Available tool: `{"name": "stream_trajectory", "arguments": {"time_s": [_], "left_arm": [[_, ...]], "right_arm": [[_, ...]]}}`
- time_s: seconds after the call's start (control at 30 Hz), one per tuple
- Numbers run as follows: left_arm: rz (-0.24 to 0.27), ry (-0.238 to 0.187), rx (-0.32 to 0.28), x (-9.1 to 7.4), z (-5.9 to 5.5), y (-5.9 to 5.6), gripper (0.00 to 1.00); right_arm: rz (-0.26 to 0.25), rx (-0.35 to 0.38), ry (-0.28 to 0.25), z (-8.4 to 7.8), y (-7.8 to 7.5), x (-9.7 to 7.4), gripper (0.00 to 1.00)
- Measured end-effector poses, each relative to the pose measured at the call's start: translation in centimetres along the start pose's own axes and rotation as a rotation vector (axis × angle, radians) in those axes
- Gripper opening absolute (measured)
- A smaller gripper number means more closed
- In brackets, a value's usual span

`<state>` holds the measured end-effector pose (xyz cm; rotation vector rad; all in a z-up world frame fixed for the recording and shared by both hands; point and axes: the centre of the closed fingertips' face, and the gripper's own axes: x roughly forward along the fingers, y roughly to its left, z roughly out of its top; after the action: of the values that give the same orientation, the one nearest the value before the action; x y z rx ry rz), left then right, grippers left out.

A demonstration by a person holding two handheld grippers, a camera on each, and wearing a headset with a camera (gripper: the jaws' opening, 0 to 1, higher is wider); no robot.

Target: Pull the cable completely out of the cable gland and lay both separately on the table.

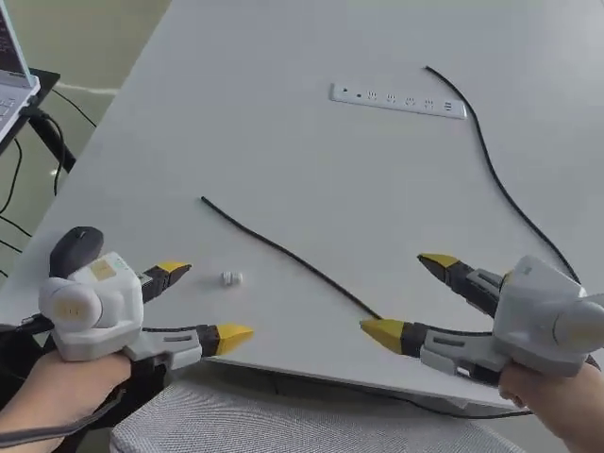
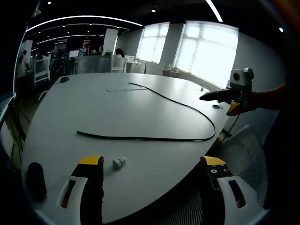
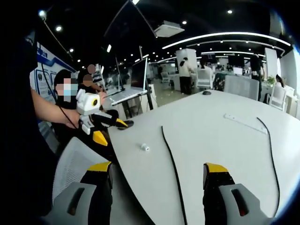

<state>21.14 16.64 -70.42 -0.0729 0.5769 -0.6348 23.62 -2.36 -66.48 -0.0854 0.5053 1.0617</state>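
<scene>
The left tool (image 1: 204,302) and the right tool (image 1: 409,294) sit nearest, one in each hand at the near edge of the table (image 1: 283,142). Both have their yellow-tipped jaws spread wide and hold nothing.

The small white cable gland (image 1: 232,278) lies on its own on the table, just beyond the left tool's tips and closer to its far jaw. In the left gripper view it rests just ahead of the left jaw. The black cable (image 1: 283,250) lies apart from the gland and does not touch it. Its free end is farther up the table, and it runs diagonally down to the near edge close to the right tool's lower jaw. In the left gripper view it reads as one long loop that bends at the table edge and runs back toward a white power strip (image 1: 396,101) lying far across the table.

A dark mouse (image 1: 75,247) sits beside the left tool, and a laptop (image 1: 9,75) stands on a stand to the left. A grey mesh chair (image 1: 283,420) is below the table edge. Around it is an open office with large bright windows, ceiling light strips, desks and a few people.
</scene>
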Motion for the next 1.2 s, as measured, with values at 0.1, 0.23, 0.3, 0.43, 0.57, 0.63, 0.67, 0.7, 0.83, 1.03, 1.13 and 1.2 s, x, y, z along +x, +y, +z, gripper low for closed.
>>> {"name": "stream_trajectory", "arguments": {"time_s": [0.1,0.23,0.3,0.43,0.57,0.63,0.67,0.7,0.83,1.03,1.13,1.2], "left_arm": [[-0.008,0.006,0.002,-0.3,-0.1,-0.5,0.87],[-0.012,0.011,0.012,-0.4,-0.2,-0.6,0.90],[-0.017,0.015,0.013,-0.4,-0.3,-0.7,0.91],[-0.027,0.028,0.034,-0.4,-0.4,-1.0,0.96],[-0.038,0.052,0.034,-0.3,-0.9,-1.2,0.99],[-0.031,0.058,0.035,-0.3,-1.1,-1.0,0.99],[-0.030,0.057,0.033,-0.3,-1.1,-0.9,0.99],[-0.029,0.056,0.023,-0.4,-1.1,-0.9,0.99],[-0.028,0.061,0.023,-0.5,-1.2,-0.9,0.99],[-0.030,0.061,0.028,-0.4,-1.1,-1.1,0.99],[-0.033,0.063,0.030,-0.2,-1.0,-1.2,0.99],[-0.033,0.065,0.033,-0.2,-1.0,-1.1,0.99]], "right_arm": [[0.009,0.010,0.010,-0.9,0.2,-0.5,0.82],[0.014,0.028,0.035,-2.0,0.6,-0.7,0.88],[0.020,0.030,0.029,-2.2,1.0,-0.8,0.90],[0.025,0.061,0.018,-2.7,1.3,-0.9,0.95],[0.023,0.073,0.019,-3.1,1.3,-1.0,0.99],[0.024,0.075,0.023,-3.4,1.3,-1.1,0.99],[0.023,0.075,0.027,-3.5,1.3,-1.1,0.99],[0.025,0.071,0.034,-3.7,1.3,-1.1,0.99],[0.028,0.051,0.058,-4.2,1.3,-1.1,0.99],[0.034,0.057,0.070,-4.8,1.6,-1.0,0.99],[0.040,0.056,0.082,-5.2,1.8,-0.9,0.99],[0.044,0.044,0.098,-5.6,1.8,-0.9,0.98]]}}
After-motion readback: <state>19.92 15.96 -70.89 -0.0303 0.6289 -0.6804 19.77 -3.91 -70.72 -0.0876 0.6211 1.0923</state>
